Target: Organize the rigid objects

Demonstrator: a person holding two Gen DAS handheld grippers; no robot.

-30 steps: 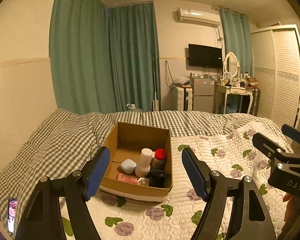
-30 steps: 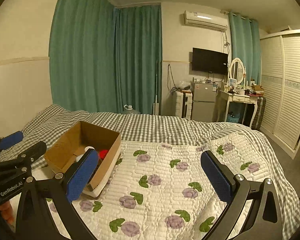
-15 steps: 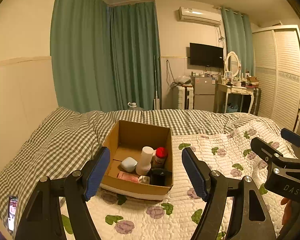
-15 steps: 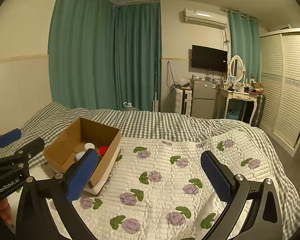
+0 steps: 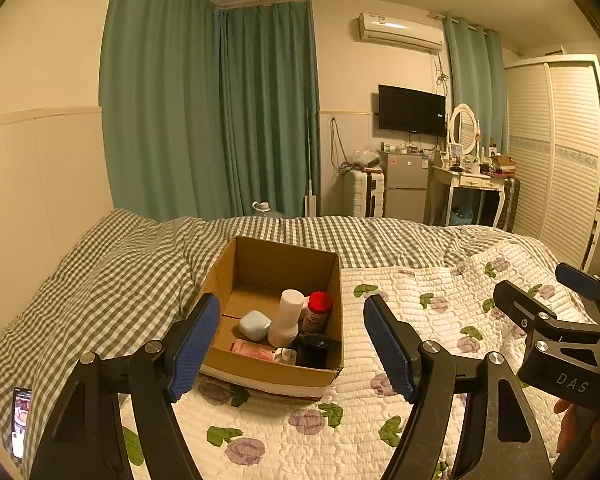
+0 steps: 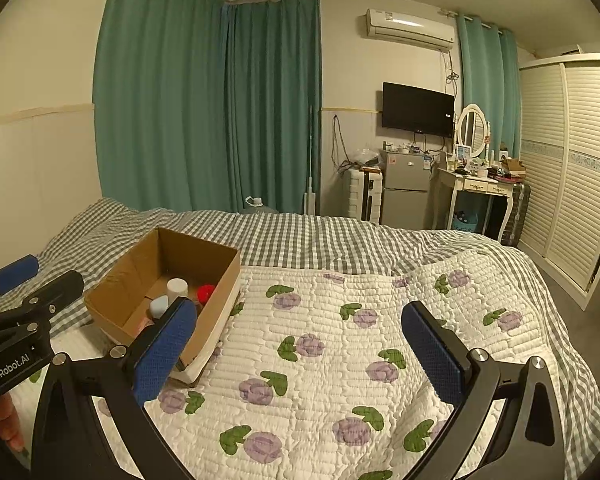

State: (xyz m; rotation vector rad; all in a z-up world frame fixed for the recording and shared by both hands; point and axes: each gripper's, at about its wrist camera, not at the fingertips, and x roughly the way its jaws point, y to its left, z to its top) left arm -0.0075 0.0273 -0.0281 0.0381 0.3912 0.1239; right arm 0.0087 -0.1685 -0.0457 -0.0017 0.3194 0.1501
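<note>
An open cardboard box [image 5: 276, 312] sits on the bed, on the white quilt [image 5: 428, 344] printed with purple flowers and green leaves, close to where the quilt meets the grey checked duvet [image 5: 100, 280]. Inside the box, gathered toward its near right corner, a white cylindrical bottle [image 5: 286, 317] stands upright with a red-capped jar [image 5: 317, 311] just beside it on the right. A pale blue rounded case [image 5: 254, 323] lies to the left of the bottle, a pink flat packet [image 5: 254, 350] lies along the near wall, and a black object [image 5: 318, 350] fills the near right corner; a small white item between the packet and the black object is too small to tell. No writing on any of these can be read.

The left gripper [image 5: 292, 346] hangs above the quilt in front of the box, its blue-padded fingers [image 5: 194, 344] wide apart and holding nothing. The right gripper [image 6: 300, 354] is over the flowered quilt to the right of the box, its blue pads also spread wide with nothing between them. In the left wrist view the right gripper's body carries the letters "DAS"; in the right wrist view the left gripper's body reads "GenRobot.AI".

A phone [image 5: 20, 420] with a lit screen lies on the duvet at the bed's near left edge. Beyond the bed hang green curtains [image 5: 212, 112], with a wall television [image 5: 412, 110], an air conditioner [image 5: 400, 32], a small fridge [image 5: 406, 184], a white dressing table [image 5: 470, 184] with an oval mirror, and a louvred wardrobe [image 5: 560, 152].
</note>
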